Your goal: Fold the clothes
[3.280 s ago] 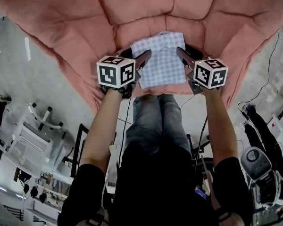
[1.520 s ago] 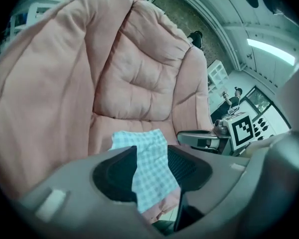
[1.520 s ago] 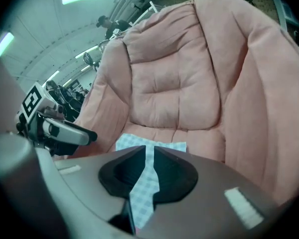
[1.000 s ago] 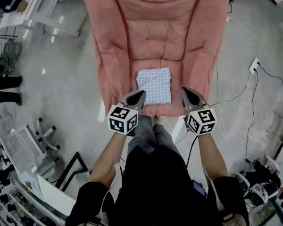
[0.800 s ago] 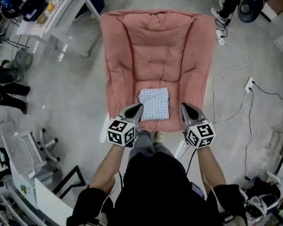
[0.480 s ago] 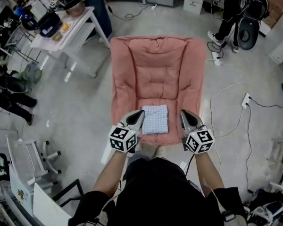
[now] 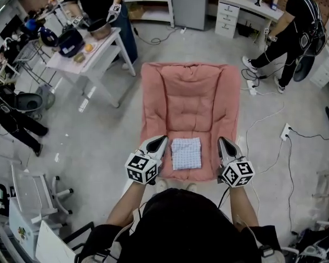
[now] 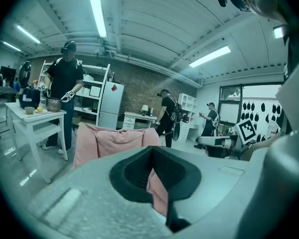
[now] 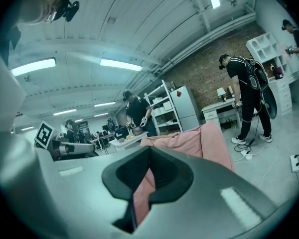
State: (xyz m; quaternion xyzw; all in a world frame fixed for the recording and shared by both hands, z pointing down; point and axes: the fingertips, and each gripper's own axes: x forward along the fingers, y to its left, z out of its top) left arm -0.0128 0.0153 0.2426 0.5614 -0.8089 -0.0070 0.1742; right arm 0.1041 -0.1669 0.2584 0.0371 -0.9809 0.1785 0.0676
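checked shirt (image 7: 186,153) | folded square, flat | front of pink chair seat (image 7: 200,100)

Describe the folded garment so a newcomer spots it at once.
Find the big pink padded chair on the grey floor. On its near seat end lies a small folded cloth, the only blue-and-white checked patch against plain pink.

A grey concrete floor (image 7: 88,130) spreads out with cables (image 7: 263,116) trailing across it, a white table (image 7: 102,50) at one side, a white desk (image 7: 247,1) by the brick wall (image 9: 209,66), and long strip lights (image 8: 97,11) glowing overhead.
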